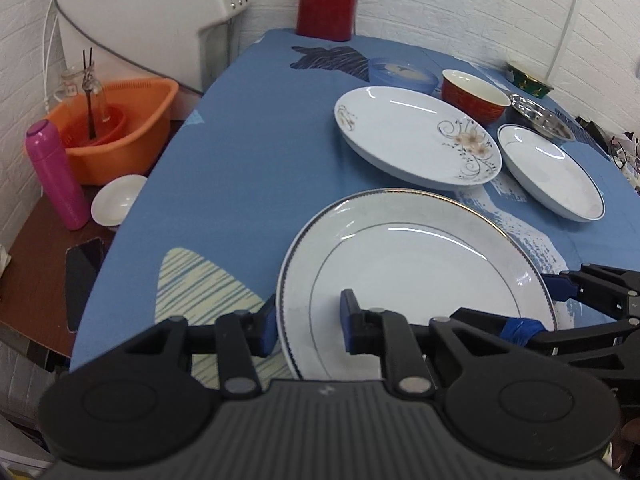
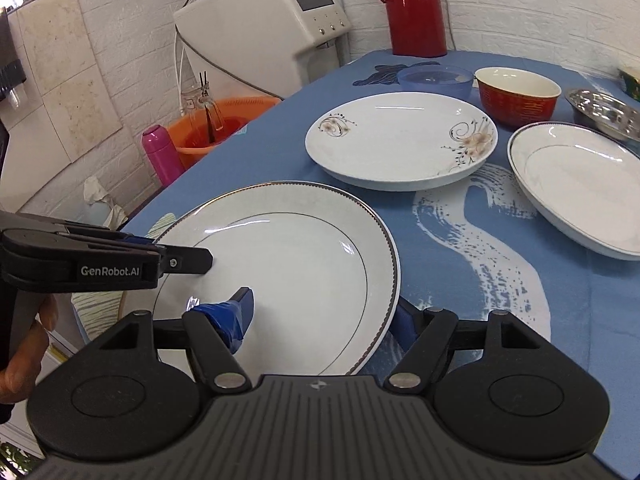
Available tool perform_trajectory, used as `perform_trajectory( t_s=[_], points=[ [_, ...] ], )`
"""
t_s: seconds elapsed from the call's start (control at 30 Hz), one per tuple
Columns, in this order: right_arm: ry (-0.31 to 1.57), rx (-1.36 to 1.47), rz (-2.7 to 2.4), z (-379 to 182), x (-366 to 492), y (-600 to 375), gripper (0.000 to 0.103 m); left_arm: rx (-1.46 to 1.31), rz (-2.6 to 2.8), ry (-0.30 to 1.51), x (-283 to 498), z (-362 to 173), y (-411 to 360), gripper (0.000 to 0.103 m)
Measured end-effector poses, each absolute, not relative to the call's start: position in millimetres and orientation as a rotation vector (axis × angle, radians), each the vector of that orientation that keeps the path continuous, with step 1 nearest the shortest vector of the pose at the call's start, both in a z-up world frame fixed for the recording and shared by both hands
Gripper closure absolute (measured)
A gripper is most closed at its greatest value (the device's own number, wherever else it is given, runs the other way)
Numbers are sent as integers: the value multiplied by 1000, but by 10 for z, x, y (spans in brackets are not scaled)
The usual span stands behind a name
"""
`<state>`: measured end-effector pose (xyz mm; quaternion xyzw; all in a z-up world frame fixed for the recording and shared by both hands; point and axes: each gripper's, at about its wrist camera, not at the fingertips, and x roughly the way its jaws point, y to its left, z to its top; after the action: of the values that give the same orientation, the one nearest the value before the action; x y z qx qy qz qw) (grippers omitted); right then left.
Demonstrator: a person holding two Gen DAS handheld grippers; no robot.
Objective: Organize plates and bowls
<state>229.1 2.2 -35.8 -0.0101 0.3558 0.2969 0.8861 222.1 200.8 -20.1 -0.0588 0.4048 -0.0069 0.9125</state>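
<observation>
You had the gold-rimmed plate at the surface's near edge, left gripper and right gripper each straddling its rim, spread, not clamped. Closing both evenly, I judged, would lift it level. Beyond lay the floral plate, red bowl, then white brick wall.
</observation>
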Motion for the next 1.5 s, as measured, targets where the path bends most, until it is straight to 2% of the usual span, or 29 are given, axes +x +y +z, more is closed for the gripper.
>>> perform_trajectory(
  t_s=[0.27,0.73,0.83,0.87,0.9,0.93,1.1,1.23,1.33,1.5],
  points=[
    [713,-135,602,-384,2282,120,43,-128,-24,795,2296,-249,2044,87],
    [739,-72,543,-354,2309,-13,42,-144,-31,801,2269,-246,1893,87],
    [731,-136,563,-385,2270,13,41,-129,-35,789,2252,-257,1868,85],
    [729,-153,571,-372,2265,7,43,-124,-42,793,2257,-255,1872,75],
    [736,-152,570,-347,2274,-28,43,-115,-43,800,2266,-247,1882,37],
    [720,-150,546,-300,2274,-96,43,-113,-30,791,2263,-224,1918,28],
    [617,-119,464,69,2477,-429,42,-143,-7,723,2348,-26,2154,24],
    [578,-169,427,265,2964,-417,42,-121,-5,704,2660,121,2208,23],
    [594,-201,443,268,3371,-310,42,-109,-9,693,2946,199,2221,23],
    [721,-185,467,33,3925,-180,42,-167,-14,745,3421,164,2272,23]
  ],
)
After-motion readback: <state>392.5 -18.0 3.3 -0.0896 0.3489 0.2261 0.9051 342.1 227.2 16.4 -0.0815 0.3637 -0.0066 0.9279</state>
